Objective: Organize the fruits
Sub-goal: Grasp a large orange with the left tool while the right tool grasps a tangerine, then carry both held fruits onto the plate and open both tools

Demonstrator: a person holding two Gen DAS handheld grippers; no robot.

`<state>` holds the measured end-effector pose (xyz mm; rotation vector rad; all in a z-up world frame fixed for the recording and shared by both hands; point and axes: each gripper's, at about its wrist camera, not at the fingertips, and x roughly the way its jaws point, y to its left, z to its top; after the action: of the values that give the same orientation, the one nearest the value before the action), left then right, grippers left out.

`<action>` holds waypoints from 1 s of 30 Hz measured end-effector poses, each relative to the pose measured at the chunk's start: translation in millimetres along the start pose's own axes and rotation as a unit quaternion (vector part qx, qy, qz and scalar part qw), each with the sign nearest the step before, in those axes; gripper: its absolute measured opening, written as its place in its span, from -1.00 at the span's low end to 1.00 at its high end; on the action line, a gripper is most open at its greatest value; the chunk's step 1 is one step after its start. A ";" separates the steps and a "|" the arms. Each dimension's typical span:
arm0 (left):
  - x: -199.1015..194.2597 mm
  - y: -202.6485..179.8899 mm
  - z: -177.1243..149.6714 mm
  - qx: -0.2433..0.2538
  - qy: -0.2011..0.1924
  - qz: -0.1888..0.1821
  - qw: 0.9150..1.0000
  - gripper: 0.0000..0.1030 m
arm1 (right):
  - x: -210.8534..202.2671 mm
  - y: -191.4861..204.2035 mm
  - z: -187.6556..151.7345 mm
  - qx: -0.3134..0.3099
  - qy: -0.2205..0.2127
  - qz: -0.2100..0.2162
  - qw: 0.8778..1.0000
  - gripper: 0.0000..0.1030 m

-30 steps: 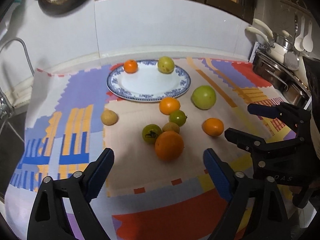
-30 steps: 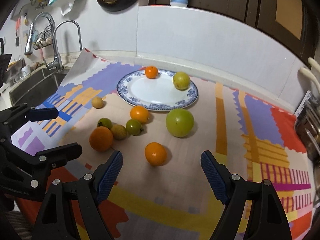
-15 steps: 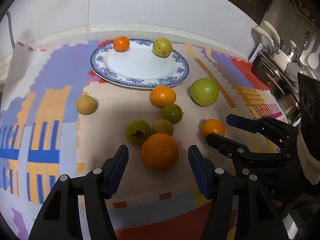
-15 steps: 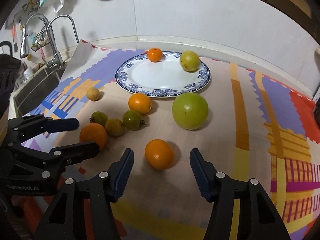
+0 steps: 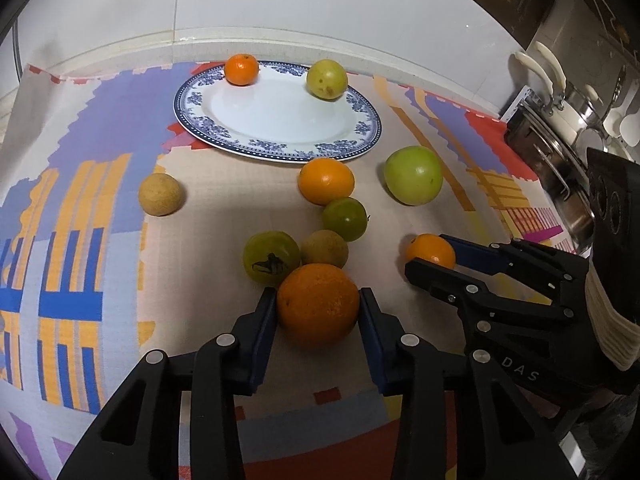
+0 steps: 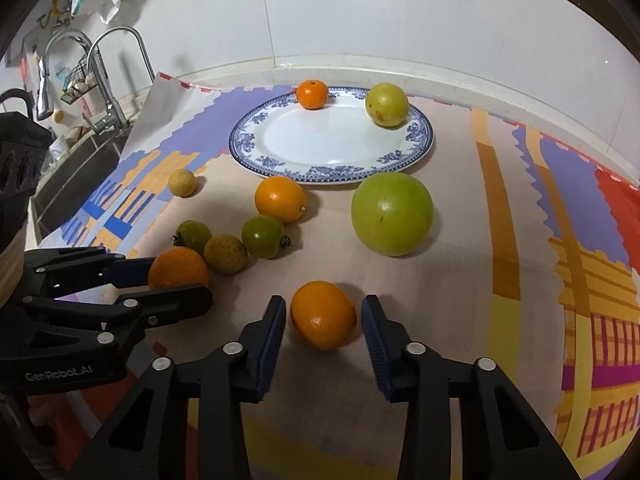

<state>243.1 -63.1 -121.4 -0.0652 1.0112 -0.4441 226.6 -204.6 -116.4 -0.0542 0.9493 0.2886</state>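
Pressing its blue ribbed fingers against a big dimpled orange (image 5: 318, 303), the left gripper (image 5: 318, 312) clasps it on the patterned cloth (image 5: 80, 240). The right gripper (image 6: 323, 320) stands parted, straddling a smooth small orange (image 6: 323, 314) without touching. A glossy blue-rimmed plate (image 5: 280, 148) holds two round fruits.

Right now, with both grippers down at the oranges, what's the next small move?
Probably close the right gripper: its fingers flank the small orange with gaps on both sides, so it isn't gripped. The left gripper already has its fingers against the big orange. Then lift both toward the plate.
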 end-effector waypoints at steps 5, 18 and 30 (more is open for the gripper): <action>-6.1 -2.9 -1.1 0.012 -0.009 0.008 1.000 -0.24 | -4.0 1.0 -2.4 0.002 -0.001 -0.003 1.000 -0.34; -33.7 -9.1 -1.9 0.041 -0.046 0.017 0.998 -0.24 | -32.5 11.9 -3.0 0.009 -0.026 -0.009 1.000 -0.34; -78.4 -13.8 5.7 0.065 -0.098 -0.002 0.993 -0.24 | -73.8 29.0 7.6 0.005 -0.076 -0.023 0.997 -0.34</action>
<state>208.0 -46.0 -51.8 0.0071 0.7879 -0.4960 184.5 -191.7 -50.1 -0.0447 0.7971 0.2431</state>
